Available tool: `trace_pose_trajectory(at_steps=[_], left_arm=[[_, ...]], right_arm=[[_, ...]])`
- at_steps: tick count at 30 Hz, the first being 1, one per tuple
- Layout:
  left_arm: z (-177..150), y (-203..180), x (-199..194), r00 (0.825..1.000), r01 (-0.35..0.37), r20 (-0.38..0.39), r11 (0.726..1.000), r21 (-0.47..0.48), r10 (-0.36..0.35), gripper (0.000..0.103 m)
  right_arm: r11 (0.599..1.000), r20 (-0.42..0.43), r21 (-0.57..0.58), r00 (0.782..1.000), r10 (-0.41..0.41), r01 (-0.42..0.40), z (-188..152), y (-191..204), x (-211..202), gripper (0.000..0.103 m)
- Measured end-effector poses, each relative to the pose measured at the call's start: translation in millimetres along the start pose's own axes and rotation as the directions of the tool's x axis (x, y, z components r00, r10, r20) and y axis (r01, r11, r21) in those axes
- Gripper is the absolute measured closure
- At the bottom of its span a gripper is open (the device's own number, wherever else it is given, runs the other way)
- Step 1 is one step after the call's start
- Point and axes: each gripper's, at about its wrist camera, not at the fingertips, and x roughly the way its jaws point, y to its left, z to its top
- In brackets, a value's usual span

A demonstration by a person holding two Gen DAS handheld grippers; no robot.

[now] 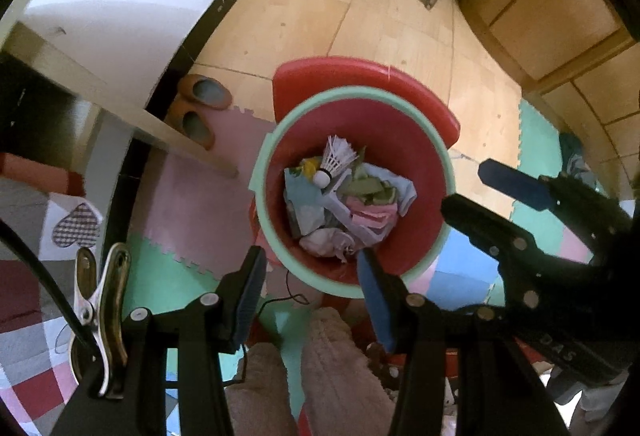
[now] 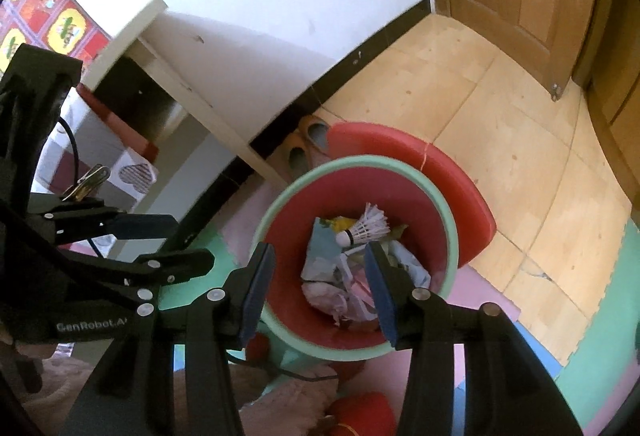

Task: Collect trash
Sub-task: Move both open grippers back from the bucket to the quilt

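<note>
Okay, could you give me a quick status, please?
Both grippers, left and right, open, empty, above the bin. Shuttlecock atop trash inside. Nothing blocking.

the left tongs (image 1: 310, 290) hang over a red bin with a green rim (image 1: 276, 140), jaws apart with nothing between them. inside lie crumpled paper scraps (image 1: 352, 212) and a white shuttlecock (image 1: 334, 158) on top. the right tongs (image 1: 480, 184) stand open just beside the rim. two slippers (image 1: 200, 108) sit by the wall.
</note>
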Motion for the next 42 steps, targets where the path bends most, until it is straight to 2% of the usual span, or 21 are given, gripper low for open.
trace_pose_trajectory(at_steps=[10, 20, 32, 42], left_arm=[[-10.3, 19.0, -69.3, 0.989, 0.041, 0.138, 0.999, 0.025, -0.044, 0.053], [-20.8, 41.1, -128.6, 0.972, 0.075, 0.223, 0.997, 0.013, -0.076, 0.053], [-37.2, 88.0, -191.9, 0.954, 0.081, 0.292, 0.995, -0.05, -0.063, 0.053], [-61.6, 142.3, -233.6, 0.937, 0.073, 0.348, 0.989, -0.132, -0.022, 0.053]], right_arm=[[1.0, 0.075, 0.01, 0.997, -0.021, 0.021, 10.1, 33.6, -46.1, 0.055], [0.999, 0.153, 0.018, 0.988, -0.033, 0.031, 23.7, 77.5, -94.8, 0.055], [0.998, 0.232, -0.055, 0.973, -0.006, 0.019, 44.5, 149.7, -140.8, 0.055], [0.991, 0.26, -0.134, 0.965, 0.047, -0.012, 58.9, 215.5, -155.5, 0.055]])
